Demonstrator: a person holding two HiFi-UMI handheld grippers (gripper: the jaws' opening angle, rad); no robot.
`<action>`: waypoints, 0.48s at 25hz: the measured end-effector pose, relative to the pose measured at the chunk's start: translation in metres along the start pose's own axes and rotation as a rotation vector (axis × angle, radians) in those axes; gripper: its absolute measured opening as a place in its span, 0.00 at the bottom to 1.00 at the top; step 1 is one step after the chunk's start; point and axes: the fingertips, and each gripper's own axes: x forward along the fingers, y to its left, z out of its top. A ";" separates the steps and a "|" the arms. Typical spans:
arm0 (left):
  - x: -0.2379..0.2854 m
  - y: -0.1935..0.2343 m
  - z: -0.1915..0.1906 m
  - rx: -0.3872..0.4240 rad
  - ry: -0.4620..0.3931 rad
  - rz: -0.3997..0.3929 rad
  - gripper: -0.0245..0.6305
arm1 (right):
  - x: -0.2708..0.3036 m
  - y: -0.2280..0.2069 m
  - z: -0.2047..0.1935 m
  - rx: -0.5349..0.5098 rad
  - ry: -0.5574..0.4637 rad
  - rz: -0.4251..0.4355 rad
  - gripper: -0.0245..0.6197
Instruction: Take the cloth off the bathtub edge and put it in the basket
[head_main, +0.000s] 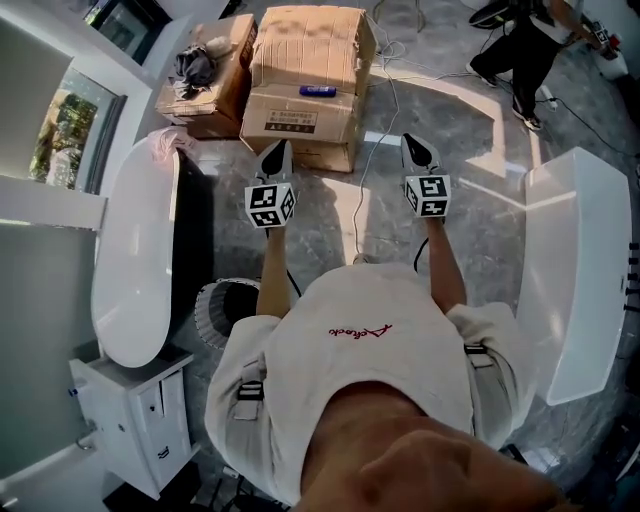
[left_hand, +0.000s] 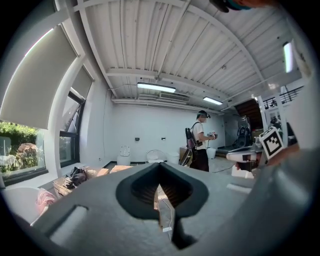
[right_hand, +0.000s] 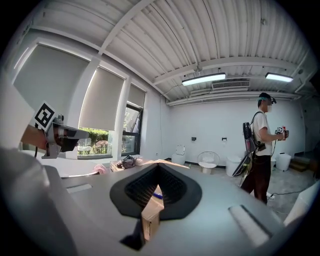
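over the grey floor (head_main: 330, 215) the left gripper (head_main: 276, 158) and right gripper (head_main: 420, 150) were closed and empty; reached unopened, the cloth (head_main: 168, 143) to their left might slide into the bathtub (head_main: 135, 260).

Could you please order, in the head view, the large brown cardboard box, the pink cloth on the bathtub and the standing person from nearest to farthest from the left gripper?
1. Large brown cardboard box, just ahead of the left gripper.
2. Pink cloth, to its left on the white bathtub's end.
3. Standing person in dark trousers, far upper right.
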 end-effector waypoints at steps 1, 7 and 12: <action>0.005 0.000 -0.001 -0.001 0.003 0.001 0.04 | 0.003 -0.003 -0.003 0.004 0.004 0.001 0.05; 0.023 0.000 -0.008 -0.009 0.019 0.004 0.04 | 0.017 -0.008 -0.015 0.008 0.025 0.022 0.05; 0.027 0.005 -0.013 -0.018 0.031 0.012 0.04 | 0.026 -0.011 -0.014 0.021 0.023 0.020 0.05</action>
